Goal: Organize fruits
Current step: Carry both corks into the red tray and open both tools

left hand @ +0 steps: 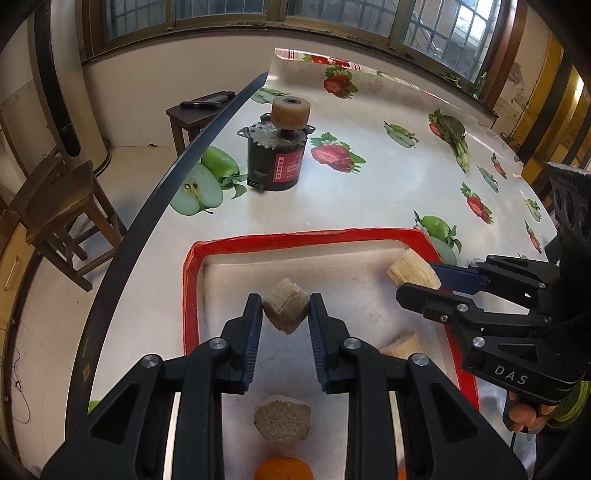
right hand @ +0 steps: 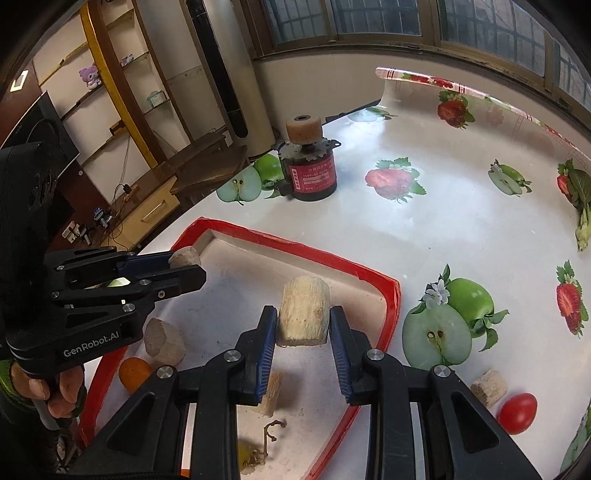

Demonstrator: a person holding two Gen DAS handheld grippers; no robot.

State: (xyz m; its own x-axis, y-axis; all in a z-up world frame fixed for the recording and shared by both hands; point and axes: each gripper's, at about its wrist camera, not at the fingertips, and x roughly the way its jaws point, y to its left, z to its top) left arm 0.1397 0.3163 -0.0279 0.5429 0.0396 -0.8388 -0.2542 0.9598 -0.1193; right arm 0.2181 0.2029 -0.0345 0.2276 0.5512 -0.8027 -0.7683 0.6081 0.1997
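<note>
Left gripper (left hand: 285, 308) pinches a pale cut chunk (left hand: 285, 311) above the red-rimmed tray (left hand: 190, 295), near its far-left corner. Right gripper (right hand: 303, 326) pinches a fibrous cylinder piece (right hand: 303, 311) close to the tray's far-right rim. Loose in the tray: another chunk (left hand: 282, 419), an orange (left hand: 283, 469). Outside right: a cork-like piece (right hand: 488, 387), a tomato (right hand: 517, 412). A motor (left hand: 276, 155) stands far on the tablecloth (left hand: 388, 199), bare cloth between it and the tray.

Daylight from the windows (left hand: 258, 11) glares off the glossy tablecloth (left hand: 388, 177); fisheye edges bend and darken.
</note>
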